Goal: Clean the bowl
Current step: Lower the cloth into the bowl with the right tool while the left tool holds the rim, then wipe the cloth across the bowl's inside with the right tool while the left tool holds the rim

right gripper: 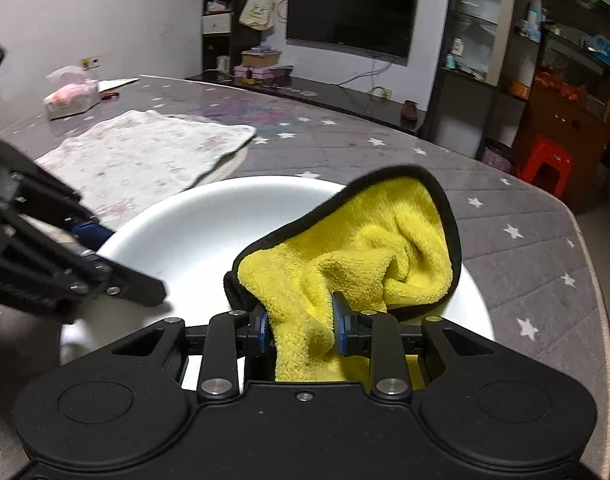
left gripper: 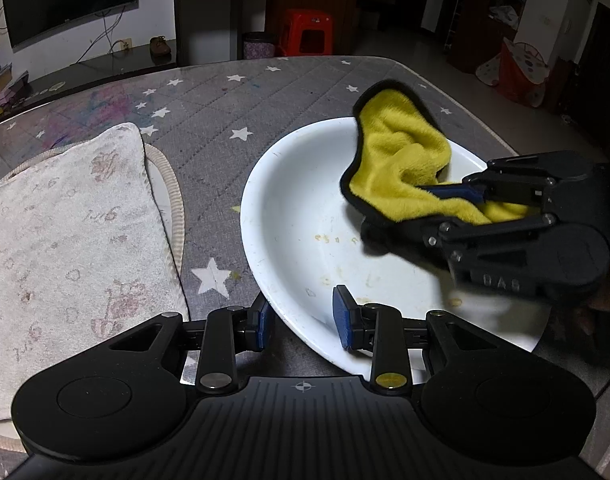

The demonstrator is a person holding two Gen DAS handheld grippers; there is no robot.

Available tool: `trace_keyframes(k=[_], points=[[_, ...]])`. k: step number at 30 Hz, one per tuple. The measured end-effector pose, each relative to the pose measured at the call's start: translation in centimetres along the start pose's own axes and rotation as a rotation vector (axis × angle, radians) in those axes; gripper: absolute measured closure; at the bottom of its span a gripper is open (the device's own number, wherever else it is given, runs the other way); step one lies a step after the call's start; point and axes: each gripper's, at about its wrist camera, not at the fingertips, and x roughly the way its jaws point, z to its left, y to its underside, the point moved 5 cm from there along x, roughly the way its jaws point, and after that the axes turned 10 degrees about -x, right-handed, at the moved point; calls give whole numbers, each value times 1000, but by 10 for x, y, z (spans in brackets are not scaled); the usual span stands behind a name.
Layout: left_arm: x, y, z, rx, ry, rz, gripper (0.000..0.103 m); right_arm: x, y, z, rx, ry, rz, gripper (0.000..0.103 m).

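One white bowl (left gripper: 305,216) is sitting at frame centre on the worktop (left gripper: 225,128). Left gripper (left gripper: 303,322) jaws are straddling its rim, contact unclear. Right gripper (right gripper: 301,322) jaws are clamping one yellow cloth (right gripper: 369,252), partly covering the bowl's stains (left gripper: 337,239).

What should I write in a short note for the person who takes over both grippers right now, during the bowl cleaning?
Left gripper: its jaws straddle the near rim of the white bowl; a gap shows beside the rim, so contact is unclear.
Right gripper: shut on the yellow cloth, which hangs over the far part of the bowl.
The bowl stands on the grey star-patterned table cover, with a pale towel beside it.
Done: cloth picked up and brought to the bowl.
Left: yellowish food spots remain on the bowl's bottom; wipe them while steadying the bowl.
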Motion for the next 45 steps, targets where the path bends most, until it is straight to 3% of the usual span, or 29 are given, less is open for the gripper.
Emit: trace_keyframes(k=[12,28,32,38,45], points=[[-1,2,-2,3,-11,-5,70,-23,22,-3,22,17,50,72],[-7,2,-1,10,-2,-11,70,-33,14,25,-53,-45,66,72],[-8,2,-1,14,-4,-11,70,-33,10,28,-78,-46,63,69],[-13,1,-1,25,-2,-16,70,-38,4,32,-109,-46,51,54],[-16,0,0,27,-5,-20,70,-48,-8,28,-82,-52,5,53]])
